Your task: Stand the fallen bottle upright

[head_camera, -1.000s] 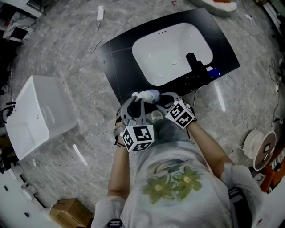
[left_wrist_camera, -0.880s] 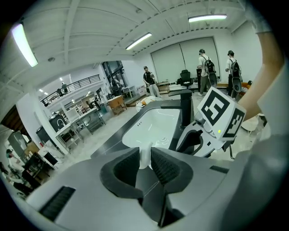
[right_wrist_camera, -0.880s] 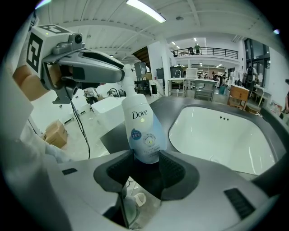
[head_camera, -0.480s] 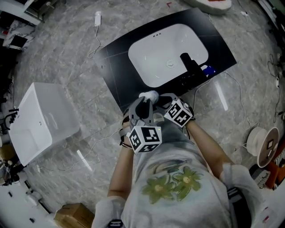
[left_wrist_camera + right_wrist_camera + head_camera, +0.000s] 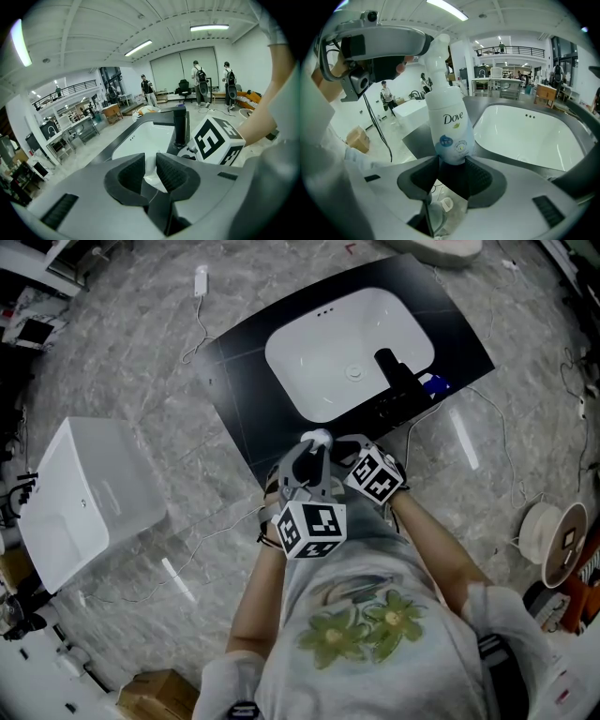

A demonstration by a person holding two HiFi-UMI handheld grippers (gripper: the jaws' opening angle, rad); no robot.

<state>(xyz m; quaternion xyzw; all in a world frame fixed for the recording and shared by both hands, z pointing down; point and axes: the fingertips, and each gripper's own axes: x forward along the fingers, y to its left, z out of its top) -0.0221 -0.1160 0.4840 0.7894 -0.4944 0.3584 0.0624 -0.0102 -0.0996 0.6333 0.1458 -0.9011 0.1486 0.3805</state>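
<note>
A white Dove pump bottle (image 5: 449, 124) stands upright in the right gripper view, its lower body clamped between the pads of my right gripper (image 5: 451, 166). From the head view only the bottle's white top (image 5: 317, 438) shows, above the front edge of the black counter (image 5: 244, 399), with my right gripper (image 5: 336, 448) shut on it. My left gripper (image 5: 305, 457) sits close on the bottle's left, level with the pump head. In its own view the left gripper (image 5: 150, 171) has a narrow gap between its jaws and nothing in it.
A white sink basin (image 5: 309, 343) is set in the counter, with a black faucet (image 5: 394, 376) at its right and a blue object (image 5: 434, 383) beside that. A white box (image 5: 89, 498) and cables lie on the marble floor at left. A spool (image 5: 553, 545) is at right.
The left gripper has moved right, closer to the right gripper. The bottle, earlier seen lying across between them, now points its top towards the head camera.
</note>
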